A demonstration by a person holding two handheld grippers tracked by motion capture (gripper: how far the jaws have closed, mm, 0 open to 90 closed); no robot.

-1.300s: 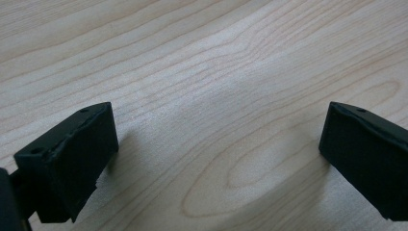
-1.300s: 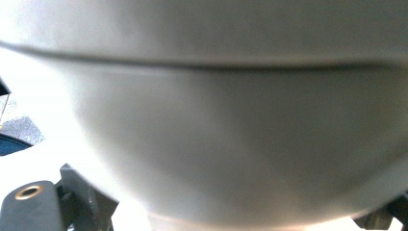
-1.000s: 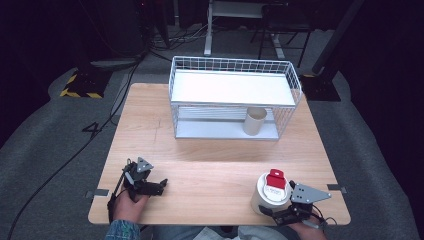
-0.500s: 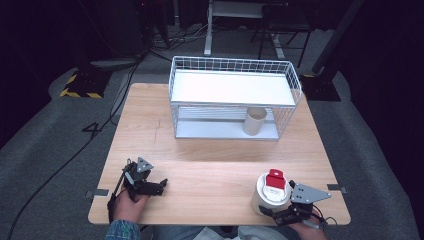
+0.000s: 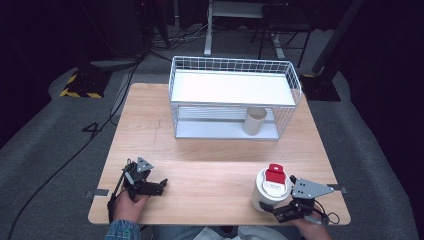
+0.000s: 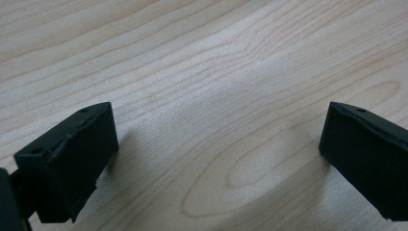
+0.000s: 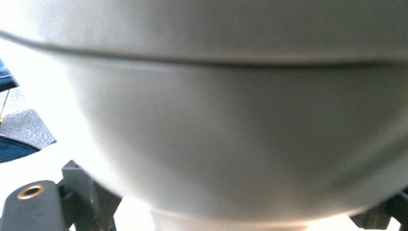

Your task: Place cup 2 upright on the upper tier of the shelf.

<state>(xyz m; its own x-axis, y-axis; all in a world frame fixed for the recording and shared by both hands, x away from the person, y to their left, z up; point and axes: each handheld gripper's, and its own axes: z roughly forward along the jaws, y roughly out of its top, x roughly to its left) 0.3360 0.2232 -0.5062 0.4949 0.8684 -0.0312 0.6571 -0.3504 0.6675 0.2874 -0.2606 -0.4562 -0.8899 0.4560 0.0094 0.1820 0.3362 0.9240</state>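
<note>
A white canister [image 5: 270, 192] with a red tab on its lid stands near the table's front right edge. My right gripper [image 5: 278, 212] is pressed up to its near side. In the right gripper view the canister's blurred wall [image 7: 216, 134] spans the gap between the two jaws, which touch its sides. At the front left, my left gripper [image 5: 161, 184] rests low on the wooden table [image 5: 210, 160], held by a hand. Its jaws stand wide apart in the left gripper view, with bare wood grain [image 6: 216, 144] between them.
A white wire rack [image 5: 230, 60] with two shelves stands at the back of the table. A beige cup [image 5: 255, 121] sits upright on its lower shelf, to the right. Dark floor, cables and stands surround the table.
</note>
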